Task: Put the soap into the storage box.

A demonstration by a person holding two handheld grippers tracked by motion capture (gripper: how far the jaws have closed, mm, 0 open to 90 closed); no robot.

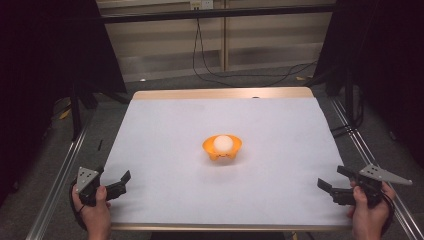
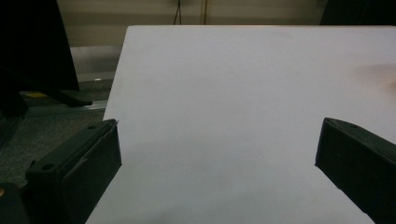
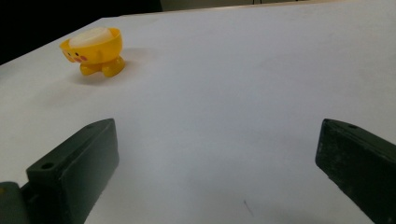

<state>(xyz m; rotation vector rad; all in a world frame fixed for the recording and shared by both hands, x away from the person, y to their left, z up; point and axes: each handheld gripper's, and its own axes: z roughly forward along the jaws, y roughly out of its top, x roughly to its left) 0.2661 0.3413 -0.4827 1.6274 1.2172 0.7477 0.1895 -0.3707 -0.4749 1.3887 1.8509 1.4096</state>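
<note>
An orange toy bowl (image 1: pixel 222 149) with small feet and a painted face stands at the middle of the white sheet. A white ball (image 1: pixel 223 143) rests inside it. In the right gripper view the bowl (image 3: pixel 97 53) sits far off at the upper left with the ball (image 3: pixel 91 36) on top. My left gripper (image 1: pixel 124 183) hovers at the table's front left corner, open and holding nothing. My right gripper (image 1: pixel 330 176) is at the front right corner, also open. Bare sheet lies between the jaws of the left gripper (image 2: pixel 217 144) and of the right gripper (image 3: pixel 217 144).
The white sheet (image 1: pixel 165 130) covers a wooden table, whose edge (image 1: pixel 220 93) shows at the back. Metal rails run along both sides on the floor. Cables (image 1: pixel 210 70) hang behind the table. Dark curtains stand left and right.
</note>
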